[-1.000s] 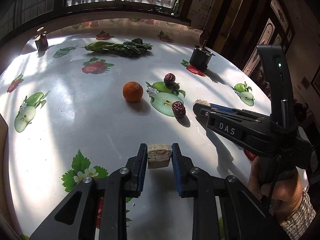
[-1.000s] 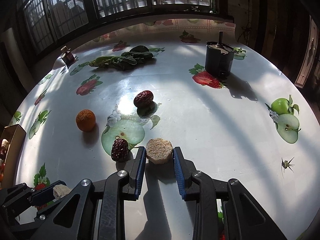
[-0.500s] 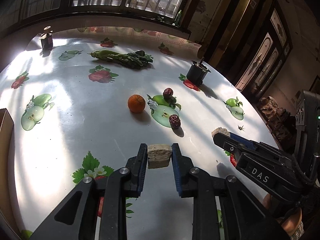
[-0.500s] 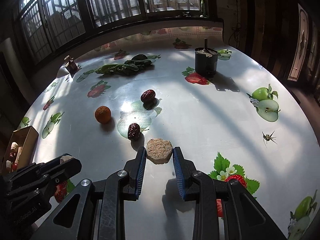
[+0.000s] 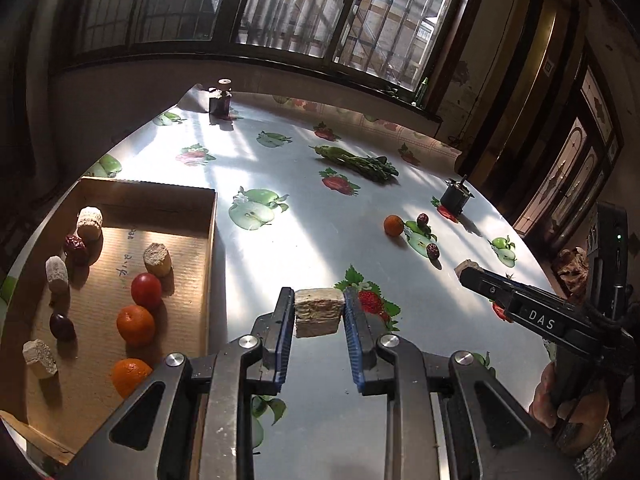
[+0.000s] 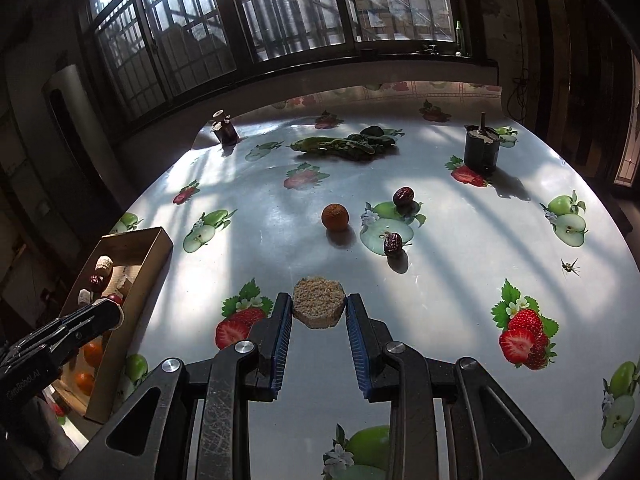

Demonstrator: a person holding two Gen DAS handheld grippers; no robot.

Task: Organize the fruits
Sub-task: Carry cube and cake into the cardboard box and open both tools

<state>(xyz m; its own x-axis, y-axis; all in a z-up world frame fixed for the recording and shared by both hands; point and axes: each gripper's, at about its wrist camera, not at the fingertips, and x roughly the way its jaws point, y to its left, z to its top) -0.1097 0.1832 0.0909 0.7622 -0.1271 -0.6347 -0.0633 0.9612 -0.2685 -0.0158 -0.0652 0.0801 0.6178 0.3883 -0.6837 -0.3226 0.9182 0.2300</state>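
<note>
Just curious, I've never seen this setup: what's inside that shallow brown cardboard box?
The shallow brown cardboard box holds two oranges, a red round fruit, dark dates and pale cork-like chunks. Its near corner is hidden behind the left gripper.

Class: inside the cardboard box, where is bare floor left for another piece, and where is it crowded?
In the brown cardboard box, bare floor lies along the far wall and in the near-left corner. The middle is crowded: red tomato, two oranges, tan cork-like chunks, dark dates.
</note>
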